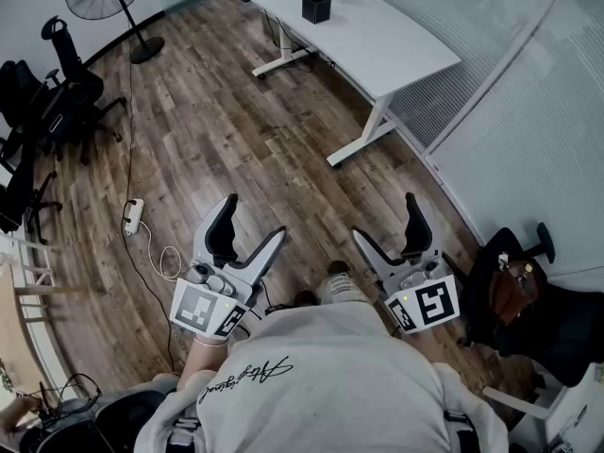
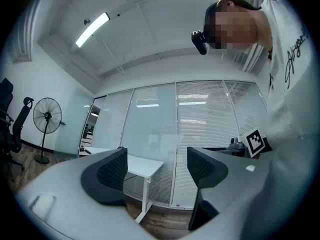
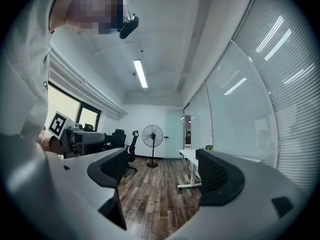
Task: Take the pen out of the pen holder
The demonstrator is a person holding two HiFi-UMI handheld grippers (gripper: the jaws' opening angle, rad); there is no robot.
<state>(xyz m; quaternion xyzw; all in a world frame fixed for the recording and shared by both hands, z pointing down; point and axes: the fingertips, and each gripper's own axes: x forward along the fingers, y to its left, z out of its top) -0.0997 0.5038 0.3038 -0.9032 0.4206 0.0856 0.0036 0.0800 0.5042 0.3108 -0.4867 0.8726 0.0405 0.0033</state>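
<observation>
Pen and pen holder are not showing for certain in any view; a black square pot with green sprigs (image 1: 316, 8) is sitting on the long white desk (image 1: 377, 41), well away. The grey left gripper (image 1: 255, 217) and grey right gripper (image 1: 384, 217) are gaping wide, holding nothing. Walking up to the desk looks like the sensible first move.

The floor (image 1: 236, 130) is matt wood plank, the desk top (image 1: 377, 41) smooth.

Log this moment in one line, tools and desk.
left tool: open, empty | right tool: open, empty | white desk: ahead, untouched | pen: not seen
</observation>
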